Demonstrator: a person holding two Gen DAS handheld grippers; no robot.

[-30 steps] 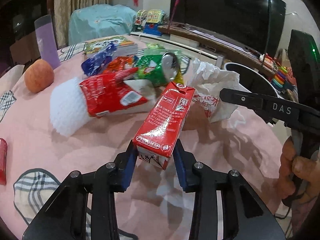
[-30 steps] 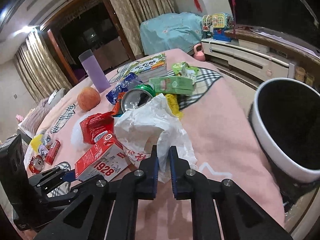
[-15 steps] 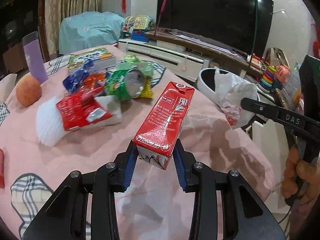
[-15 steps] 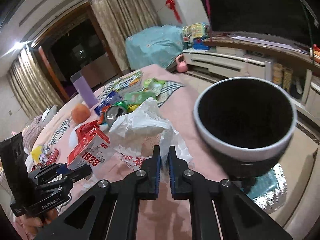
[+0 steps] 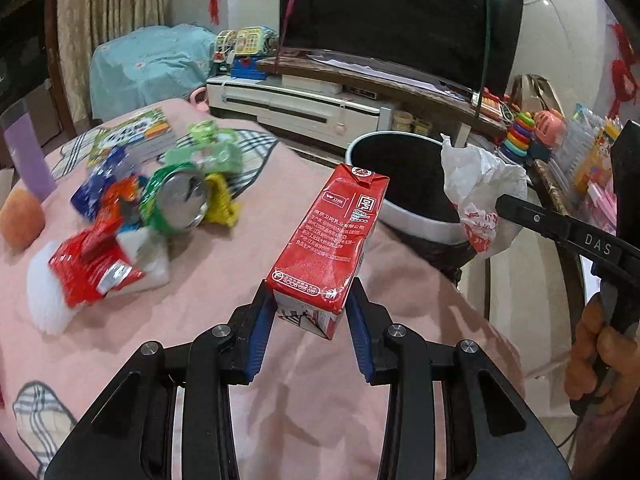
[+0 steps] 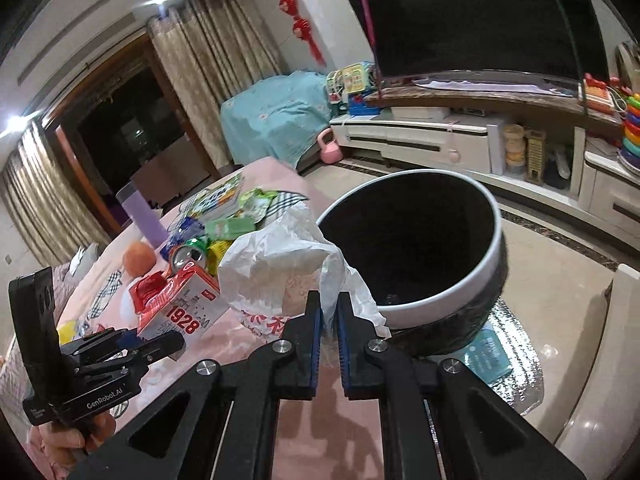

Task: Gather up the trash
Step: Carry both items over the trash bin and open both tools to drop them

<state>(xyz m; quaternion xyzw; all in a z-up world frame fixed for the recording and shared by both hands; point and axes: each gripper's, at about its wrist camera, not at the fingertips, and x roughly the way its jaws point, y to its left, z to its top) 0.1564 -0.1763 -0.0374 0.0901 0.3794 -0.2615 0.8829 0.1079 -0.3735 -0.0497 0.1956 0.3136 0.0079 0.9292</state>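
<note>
Left gripper [image 5: 311, 311] clamps a red milk carton [image 5: 330, 240] at its base, lifted off the pink tablecloth [image 5: 224, 320], near the table edge. Right gripper [image 6: 328, 322] pinches a crumpled white plastic bag [image 6: 280, 268] nearly shut, just beside the bin [image 6: 460, 296] rim. Remaining wrappers and a green can [image 5: 176, 204] lie well apart.

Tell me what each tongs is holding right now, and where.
Left tongs: red milk carton, clamped at its bottom end. Right tongs: white plastic bag, pinched at its lower edge.
</note>
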